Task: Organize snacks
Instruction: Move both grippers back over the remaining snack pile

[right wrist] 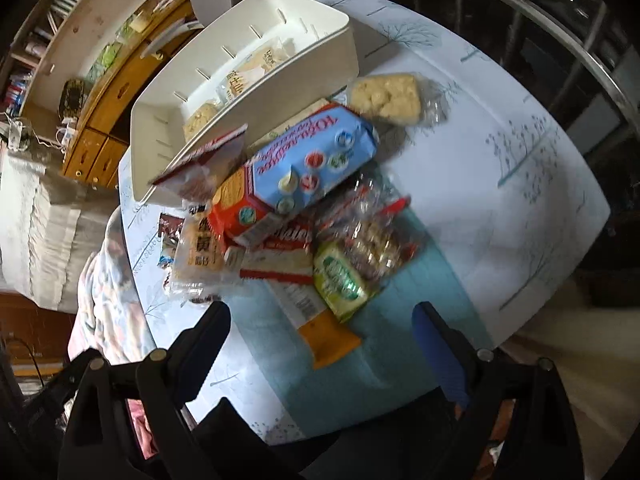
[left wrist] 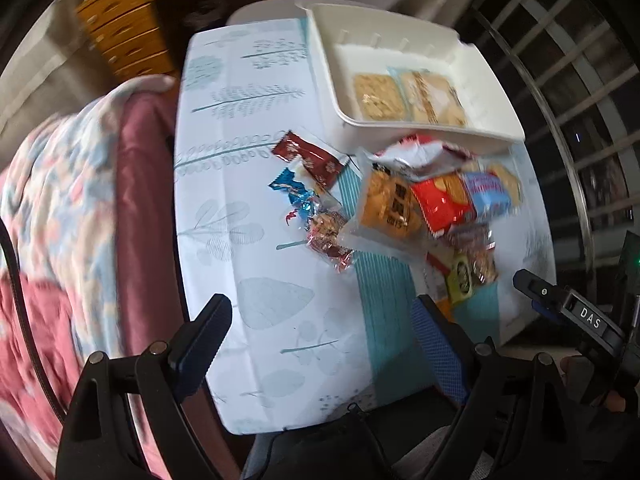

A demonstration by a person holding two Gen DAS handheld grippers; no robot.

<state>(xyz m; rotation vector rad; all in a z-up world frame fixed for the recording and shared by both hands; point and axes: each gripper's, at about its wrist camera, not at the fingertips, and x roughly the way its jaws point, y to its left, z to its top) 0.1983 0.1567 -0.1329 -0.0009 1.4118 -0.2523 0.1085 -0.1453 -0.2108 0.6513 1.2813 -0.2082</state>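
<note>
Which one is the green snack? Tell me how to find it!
Start at the white tray on the table and follow the snack pile toward the camera. On the pile's near edge lies the small green packet, beside a clear bag of brown bites. It's the only green wrapper.

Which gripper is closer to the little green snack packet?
Probably right. The right gripper hovers open just short of the green packet; the left gripper sits beside the pile, farther from that packet.
</note>
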